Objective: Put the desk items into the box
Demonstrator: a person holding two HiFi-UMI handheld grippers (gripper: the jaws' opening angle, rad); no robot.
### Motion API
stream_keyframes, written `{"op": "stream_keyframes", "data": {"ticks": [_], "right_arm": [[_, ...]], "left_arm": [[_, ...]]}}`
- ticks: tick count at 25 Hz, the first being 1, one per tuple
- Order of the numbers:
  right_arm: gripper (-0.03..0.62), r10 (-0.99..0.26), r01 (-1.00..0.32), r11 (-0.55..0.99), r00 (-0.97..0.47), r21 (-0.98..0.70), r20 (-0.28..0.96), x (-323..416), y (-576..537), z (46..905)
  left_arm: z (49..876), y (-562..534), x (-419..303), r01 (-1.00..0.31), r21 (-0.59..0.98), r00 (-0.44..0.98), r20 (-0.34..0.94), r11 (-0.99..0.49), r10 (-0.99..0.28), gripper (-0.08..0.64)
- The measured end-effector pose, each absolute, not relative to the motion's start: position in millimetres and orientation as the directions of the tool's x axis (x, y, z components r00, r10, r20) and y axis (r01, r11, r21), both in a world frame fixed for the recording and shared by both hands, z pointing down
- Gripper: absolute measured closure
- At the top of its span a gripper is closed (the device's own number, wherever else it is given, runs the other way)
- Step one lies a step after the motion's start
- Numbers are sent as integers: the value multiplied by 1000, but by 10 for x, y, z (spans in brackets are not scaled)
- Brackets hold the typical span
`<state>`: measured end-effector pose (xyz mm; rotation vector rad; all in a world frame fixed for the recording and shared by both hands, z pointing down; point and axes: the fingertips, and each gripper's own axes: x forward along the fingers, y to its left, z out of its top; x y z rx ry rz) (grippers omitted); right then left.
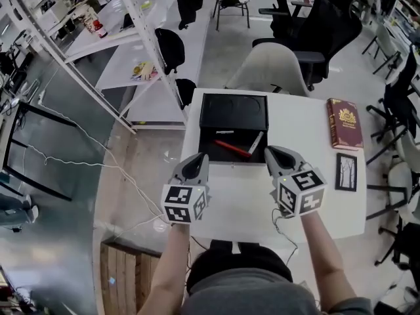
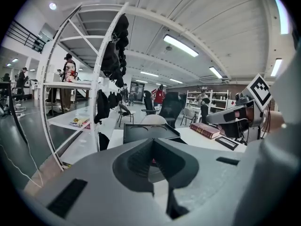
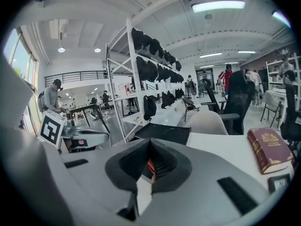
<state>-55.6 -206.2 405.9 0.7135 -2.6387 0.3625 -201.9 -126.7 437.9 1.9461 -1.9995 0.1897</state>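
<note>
An open black box [image 1: 233, 112] stands at the table's far edge, lid raised behind its tray. Inside lie a red pen [image 1: 231, 149], a white pen [image 1: 256, 143] and a dark marker [image 1: 224, 132]. My left gripper [image 1: 195, 165] hovers just in front of the box's left corner, jaws shut and empty. My right gripper [image 1: 274, 155] hangs by the box's right front corner, also shut with nothing held. In the right gripper view the gripper [image 3: 150, 142] points at the box [image 3: 164, 132], and a bit of red shows through the slot under its tips. The left gripper [image 2: 153, 142] faces the box [image 2: 146, 132] too.
A dark red book [image 1: 344, 123] lies at the table's right, with a small black picture frame [image 1: 346, 172] in front of it. A pale chair [image 1: 269, 67] stands behind the table. White shelving [image 1: 141, 38] rises to the left. The table edge runs close behind my grippers.
</note>
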Motion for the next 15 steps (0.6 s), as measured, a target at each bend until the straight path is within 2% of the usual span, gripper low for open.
{"op": "stream_keyframes", "data": {"ticks": [15], "right_arm": [[589, -509, -569, 810, -802, -143, 311, -301, -1987, 3943]], "left_arm": [[4261, -1348, -1914, -993, 117, 38, 321, 0, -946, 554]]}}
